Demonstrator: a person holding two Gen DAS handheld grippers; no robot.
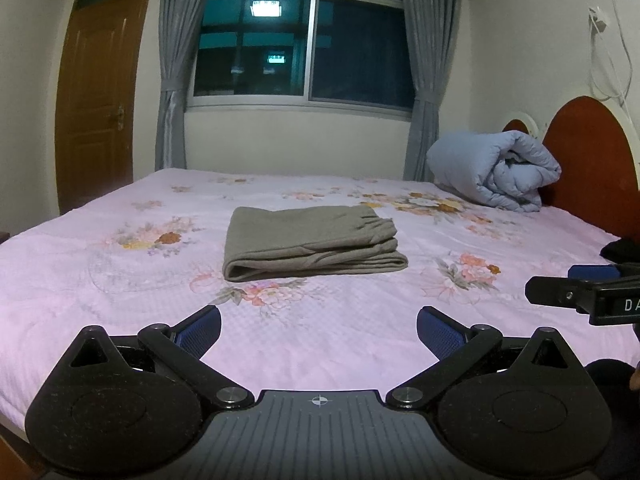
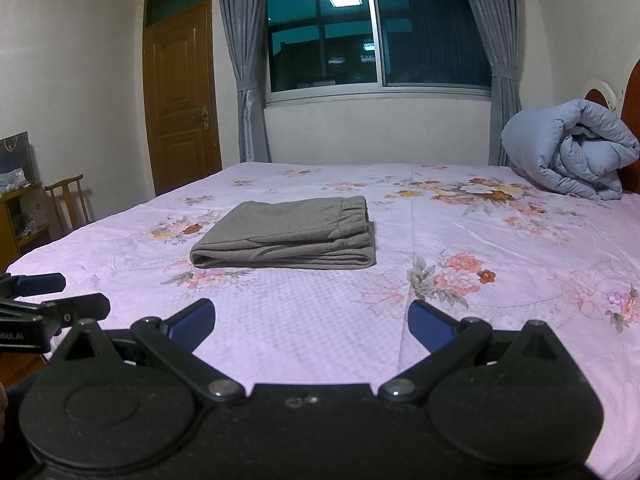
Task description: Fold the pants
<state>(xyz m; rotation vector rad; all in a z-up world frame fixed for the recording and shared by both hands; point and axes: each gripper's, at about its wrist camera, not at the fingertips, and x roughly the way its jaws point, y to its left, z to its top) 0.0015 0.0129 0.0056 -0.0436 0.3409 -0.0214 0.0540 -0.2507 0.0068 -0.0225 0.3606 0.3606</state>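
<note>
Now: pants [image 1: 312,242] folded, flat on bed [image 1: 120,300]; L gripper [image 1: 319,330] & R gripper [image 2: 311,326] both spread wide, empty, well short of pants.

Both wrist cams low at bed [image 1: 120,320] edge, facing window [image 2: 376,32].

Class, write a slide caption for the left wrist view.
Open left gripper facing folded grey pants on the floral bed.

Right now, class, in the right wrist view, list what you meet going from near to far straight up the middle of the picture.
Right gripper → bare pink floral bedspread → folded grey pants → far edge of the bed → white wall under the sill → window.
</note>
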